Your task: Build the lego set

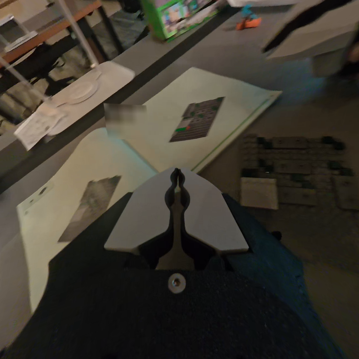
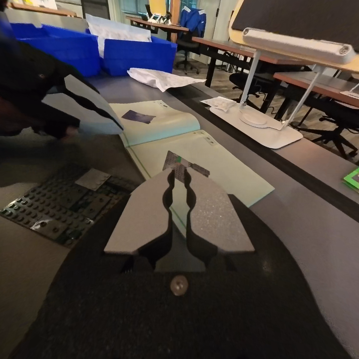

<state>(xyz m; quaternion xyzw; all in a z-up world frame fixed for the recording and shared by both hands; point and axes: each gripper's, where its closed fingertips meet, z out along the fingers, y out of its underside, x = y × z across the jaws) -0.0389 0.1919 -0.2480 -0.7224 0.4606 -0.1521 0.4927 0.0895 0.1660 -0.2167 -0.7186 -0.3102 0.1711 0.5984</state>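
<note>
A dark grey Lego baseplate (image 1: 291,171) with green patches lies on the grey table, right of the open instruction booklet (image 1: 174,116). A light grey plate (image 1: 258,192) sits at its near left corner. My left gripper (image 1: 178,171) is shut and empty, held over the booklet's lower edge. In the right wrist view the baseplate (image 2: 58,204) lies at the left with the light grey plate (image 2: 93,181) on it. My right gripper (image 2: 179,171) is slightly open and empty above the booklet (image 2: 223,165). The left gripper (image 2: 118,126) shows at the upper left, and the right gripper (image 1: 266,48) shows blurred at the top right.
A green Lego box (image 1: 174,15) and a small orange and blue model (image 1: 248,19) stand at the back of the table. Blue bins (image 2: 116,48) and crumpled paper (image 2: 165,77) lie behind the booklet. A white desk lamp's base (image 2: 262,126) sits on the neighbouring table. From the left gripper's tips to the light grey plate (image 1: 258,192) is close to 8 centimeters. Seen from the right wrist view (image 2: 93,177) as well.
</note>
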